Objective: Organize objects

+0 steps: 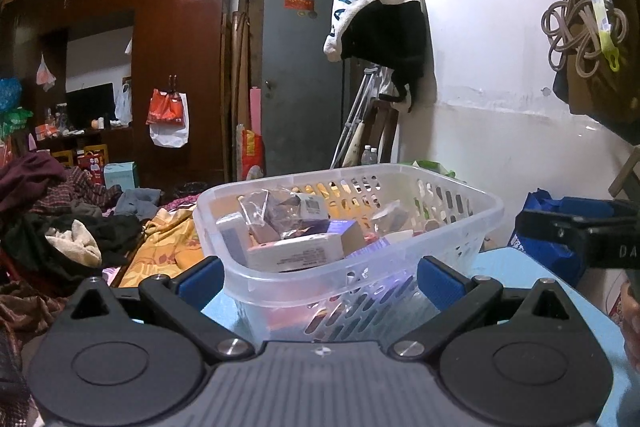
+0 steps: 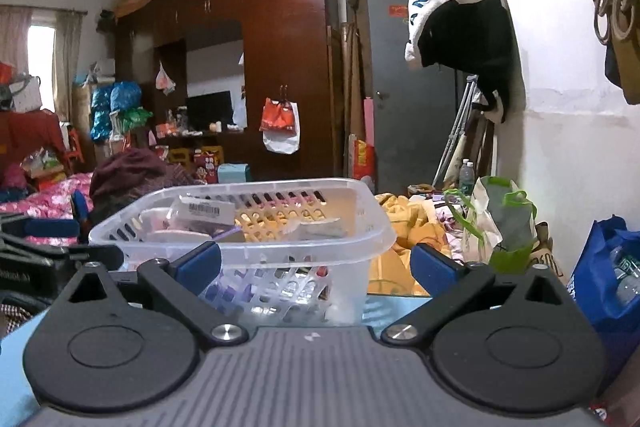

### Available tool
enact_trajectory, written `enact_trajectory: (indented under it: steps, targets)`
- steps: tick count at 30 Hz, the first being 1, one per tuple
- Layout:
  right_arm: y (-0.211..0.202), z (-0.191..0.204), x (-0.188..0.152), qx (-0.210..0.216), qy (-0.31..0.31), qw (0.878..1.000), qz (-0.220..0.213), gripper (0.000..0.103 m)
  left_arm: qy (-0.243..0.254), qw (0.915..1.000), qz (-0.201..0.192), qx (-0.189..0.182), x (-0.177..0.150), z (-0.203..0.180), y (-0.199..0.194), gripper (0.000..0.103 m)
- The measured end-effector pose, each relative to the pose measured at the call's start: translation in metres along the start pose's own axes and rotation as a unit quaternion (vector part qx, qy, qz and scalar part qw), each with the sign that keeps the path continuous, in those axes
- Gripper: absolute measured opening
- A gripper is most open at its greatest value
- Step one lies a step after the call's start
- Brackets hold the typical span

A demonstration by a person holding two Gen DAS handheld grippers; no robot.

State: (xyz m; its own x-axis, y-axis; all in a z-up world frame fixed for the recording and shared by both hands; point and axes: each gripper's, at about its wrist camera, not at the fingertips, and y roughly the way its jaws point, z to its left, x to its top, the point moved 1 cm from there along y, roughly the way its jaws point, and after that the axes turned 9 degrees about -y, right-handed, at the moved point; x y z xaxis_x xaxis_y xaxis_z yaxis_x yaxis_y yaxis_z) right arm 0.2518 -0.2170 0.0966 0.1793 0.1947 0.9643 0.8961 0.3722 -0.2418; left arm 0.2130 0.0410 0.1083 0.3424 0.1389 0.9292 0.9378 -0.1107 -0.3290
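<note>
A clear plastic basket [image 1: 460, 227] with slotted sides stands on a light blue table [image 1: 516, 263]. It holds several small boxes and packets, such as a white box [image 1: 296, 249] and a clear wrapped packet [image 1: 276, 213]. My left gripper [image 1: 320, 273] is open and empty, its blue fingers on either side of the basket's near corner. In the right wrist view the basket [image 2: 360, 227] stands ahead, left of centre, with a barcoded packet [image 2: 204, 211] on top. My right gripper [image 2: 316, 263] is open and empty, just short of the basket. The other gripper shows at each view's edge [image 1: 592, 227].
A bed with a yellow blanket [image 1: 168, 243] and piled clothes [image 1: 60, 223] lies beyond the table. A blue bag [image 2: 612, 275] and a green-handled bag [image 2: 504, 223] stand at the right. A wardrobe [image 1: 176, 67], grey door [image 1: 300, 79] and hanging hooded jacket [image 1: 380, 15] are behind.
</note>
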Motion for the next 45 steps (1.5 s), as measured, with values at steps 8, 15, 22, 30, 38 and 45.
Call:
enact_trajectory:
  steps: [8,15,22,30,38,45]
  targets:
    - [0.0034,-0.001,-0.0071,-0.009,0.003,1.0,-0.002,0.103,-0.008,0.9999,-0.006,-0.001,-0.0028,0.0023,0.0067,0.103]
    - [0.0042,0.0042,-0.0087,-0.02,-0.021,1.0,-0.008,0.103,-0.018,0.9996,-0.02,-0.009,-0.004,0.0062,0.0079,0.103]
    - [0.002,-0.0002,-0.0092,-0.026,-0.008,0.999,-0.018,0.103,-0.013,0.9997,-0.019,-0.004,-0.0046,0.0066,0.0107,0.103]
    - [0.0006,-0.0021,-0.0096,-0.018,0.002,1.0,-0.019,0.103,-0.013,0.9997,-0.019,-0.009,-0.0071,0.0067,0.0088,0.103]
    - [0.0022,-0.0038,-0.0099,-0.017,0.005,1.0,-0.017,0.103,-0.009,0.9997,-0.02,-0.007,-0.0074,0.0036,0.0094,0.103]
    - [0.0033,-0.0038,-0.0104,-0.016,0.005,1.0,-0.016,0.103,-0.007,0.9997,-0.023,-0.008,-0.0083,0.0016,0.007,0.103]
